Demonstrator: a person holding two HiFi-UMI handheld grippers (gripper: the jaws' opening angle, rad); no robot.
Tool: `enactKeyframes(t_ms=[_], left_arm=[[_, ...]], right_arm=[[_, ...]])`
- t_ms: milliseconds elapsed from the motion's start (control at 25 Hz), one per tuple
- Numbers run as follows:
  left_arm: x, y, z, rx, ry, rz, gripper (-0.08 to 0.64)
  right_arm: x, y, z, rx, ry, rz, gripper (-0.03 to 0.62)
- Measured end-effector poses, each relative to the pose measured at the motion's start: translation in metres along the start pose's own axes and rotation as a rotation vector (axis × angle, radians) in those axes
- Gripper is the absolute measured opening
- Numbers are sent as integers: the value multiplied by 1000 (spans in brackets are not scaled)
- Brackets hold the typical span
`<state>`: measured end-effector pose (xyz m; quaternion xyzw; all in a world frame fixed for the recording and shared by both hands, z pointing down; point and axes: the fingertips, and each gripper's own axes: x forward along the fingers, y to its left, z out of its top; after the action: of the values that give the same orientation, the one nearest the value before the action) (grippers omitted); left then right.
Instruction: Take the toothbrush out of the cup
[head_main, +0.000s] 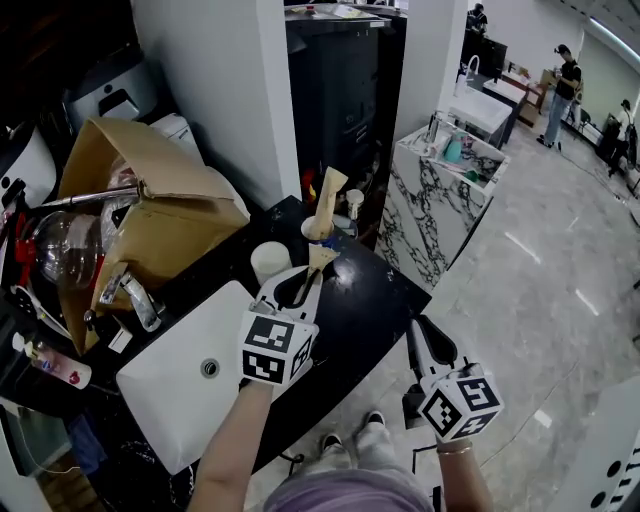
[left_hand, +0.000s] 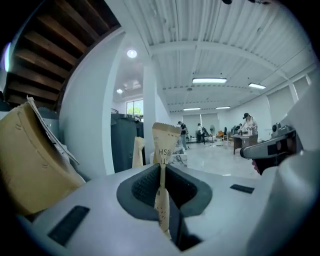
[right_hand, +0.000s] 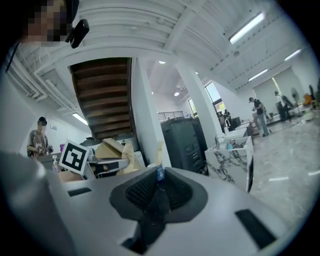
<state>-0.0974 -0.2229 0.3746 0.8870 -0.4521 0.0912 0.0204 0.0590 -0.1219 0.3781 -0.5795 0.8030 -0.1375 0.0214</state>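
Observation:
On the black countertop (head_main: 365, 300) my left gripper (head_main: 318, 264) is shut on a brown paper-wrapped toothbrush (head_main: 321, 257), which stands upright between the pads (left_hand: 162, 170). Just beyond it a small cup (head_main: 312, 229) holds a second paper-wrapped toothbrush (head_main: 329, 195), also seen behind and to the left in the left gripper view (left_hand: 138, 152). An empty white cup (head_main: 270, 262) stands left of the gripper. My right gripper (head_main: 424, 343) hangs off the counter's front edge over the floor. Its jaws are closed on a thin dark item with a blue tip (right_hand: 160, 174).
A white sink basin (head_main: 170, 400) with a chrome faucet (head_main: 135, 295) lies left of the left gripper. An open cardboard box (head_main: 160, 215) and a glass jar (head_main: 65, 245) crowd the back left. A marble counter (head_main: 430, 215) and a dark cabinet (head_main: 335, 90) stand beyond.

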Motion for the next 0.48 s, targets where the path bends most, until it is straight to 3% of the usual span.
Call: enactKeyframes(t_ms=[480], left_arm=[[56, -26, -47, 113, 214, -58, 29]], right_arm=[[10, -38, 1, 23, 14, -15, 34]])
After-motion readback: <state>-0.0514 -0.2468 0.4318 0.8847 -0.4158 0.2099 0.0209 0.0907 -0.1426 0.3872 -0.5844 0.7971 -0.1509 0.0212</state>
